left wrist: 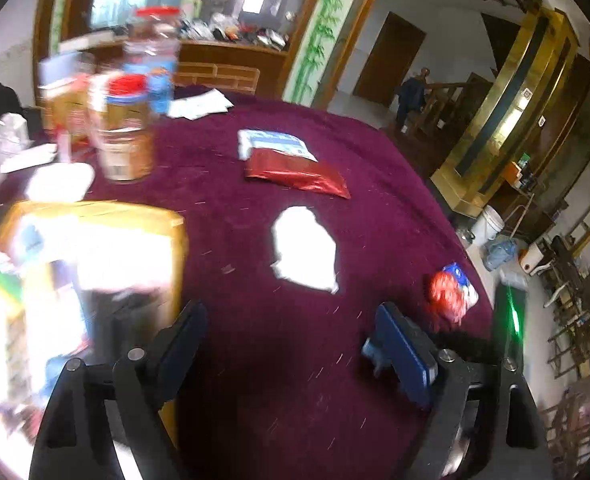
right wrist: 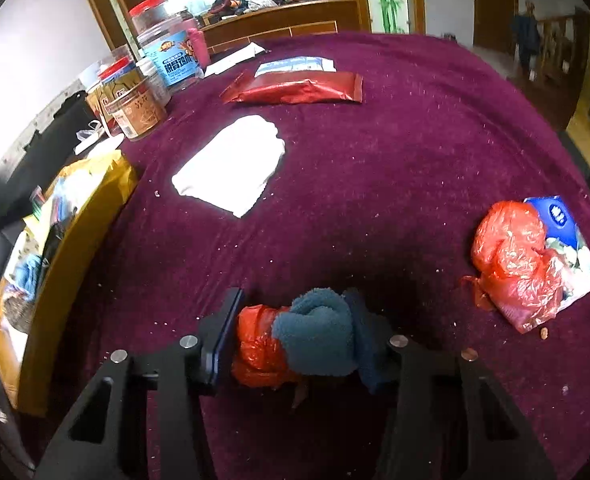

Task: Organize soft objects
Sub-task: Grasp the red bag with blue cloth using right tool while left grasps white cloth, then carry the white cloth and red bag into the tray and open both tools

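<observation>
- Two grippers in play: right gripper (right wrist: 299, 344) is clamped on a bundle, a teal fleece cloth (right wrist: 319, 332) with a crumpled red plastic bag (right wrist: 257, 350) squeezed beside it, low over the maroon velvet-covered table (right wrist: 395, 152).
- Left gripper (left wrist: 291, 344) is spread wide with nothing between its blue pads; only bare table shows below it.
- Yellow cardboard box (right wrist: 75, 240) already stuffed with mixed items sits at the table's left edge; likely the drop spot for the bundle.
- Loose soft things not yet sorted: folded white cloth (right wrist: 231, 164) mid-table, red foil pouch (right wrist: 295, 88) behind it with a white-blue packet (right wrist: 295, 66) touching its far side, second red plastic bag (right wrist: 511, 256) lying on a blue-white packet (right wrist: 555, 220) at right.
- Doing it well: keep the squeeze firm, since bag film is slippery and could slide out from beside the fleece; carry over the box rim before releasing.
- Steer clear of the red-lidded plastic jars (right wrist: 135, 92) near the box.
- Left-wrist view is motion-blurred, box contents unreadable.
</observation>
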`<action>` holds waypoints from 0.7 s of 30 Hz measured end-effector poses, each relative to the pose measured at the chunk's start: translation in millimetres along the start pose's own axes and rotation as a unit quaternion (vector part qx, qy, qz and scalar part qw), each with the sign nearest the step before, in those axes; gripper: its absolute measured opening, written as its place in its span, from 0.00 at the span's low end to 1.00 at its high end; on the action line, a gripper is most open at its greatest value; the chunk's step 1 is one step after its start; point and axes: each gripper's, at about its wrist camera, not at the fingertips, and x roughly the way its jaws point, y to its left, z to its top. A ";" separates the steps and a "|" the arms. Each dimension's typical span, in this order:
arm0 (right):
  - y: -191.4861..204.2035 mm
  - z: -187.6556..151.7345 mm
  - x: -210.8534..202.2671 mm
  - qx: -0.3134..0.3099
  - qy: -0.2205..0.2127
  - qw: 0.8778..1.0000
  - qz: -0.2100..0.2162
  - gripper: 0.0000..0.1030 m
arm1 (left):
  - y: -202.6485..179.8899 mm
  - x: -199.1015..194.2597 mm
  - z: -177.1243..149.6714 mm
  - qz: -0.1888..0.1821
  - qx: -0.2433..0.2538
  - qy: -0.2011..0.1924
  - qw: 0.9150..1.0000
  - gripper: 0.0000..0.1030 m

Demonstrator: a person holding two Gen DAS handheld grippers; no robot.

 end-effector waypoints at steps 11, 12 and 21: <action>-15.4 4.2 -3.3 0.019 -0.013 0.999 0.028 0.47 | -31.7 172.7 45.0 0.094 0.036 0.070 0.992 0.85; -16.7 4.8 -4.1 0.021 -0.015 0.999 0.030 0.47 | -35.0 183.5 44.6 0.102 0.047 0.074 0.991 0.80; -22.8 6.8 -4.0 0.034 -0.028 0.999 0.032 0.46 | -39.5 141.3 42.9 0.071 0.070 0.048 0.994 0.11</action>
